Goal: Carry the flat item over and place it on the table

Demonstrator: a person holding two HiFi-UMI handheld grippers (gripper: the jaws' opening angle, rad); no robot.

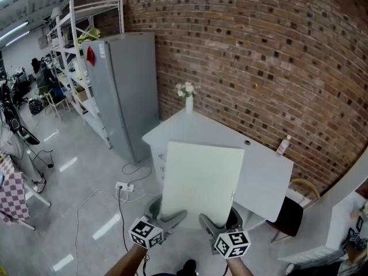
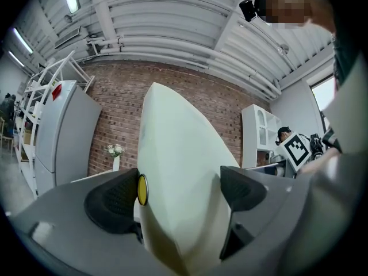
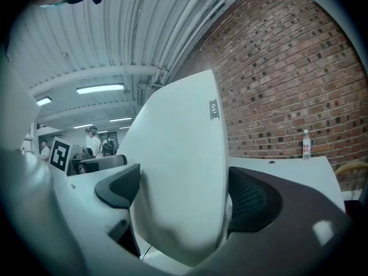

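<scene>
Seen from a head camera looking steeply down, a pale, flat item (image 1: 201,180) fills the lower centre of the frame, held up in the air by its near edge. The left tool (image 1: 168,213) and the right tool (image 1: 218,216) are each clenched on that bottom edge, just beside one another. Each tool's own camera shows its two dark pads pressed against opposite faces of the panel. Beyond it, in the middle of the frame, stands a white counter (image 1: 264,177) against a brick wall. A small vase of flowers (image 1: 188,99) sits at the counter's far corner and a bottle (image 1: 282,145) near its right edge. The panel is not set down yet. The main risk, as I judge it, comes from gripping one edge only: the tall free end could swing or sag, twisting the panel out of the pads, or tip forward when lowered. The panel also hides much of the counter top from the carrier, so its far edge might knock the vase or bottle. A power strip and cables (image 1: 123,186) on the floor, left of centre, could catch a foot.
</scene>
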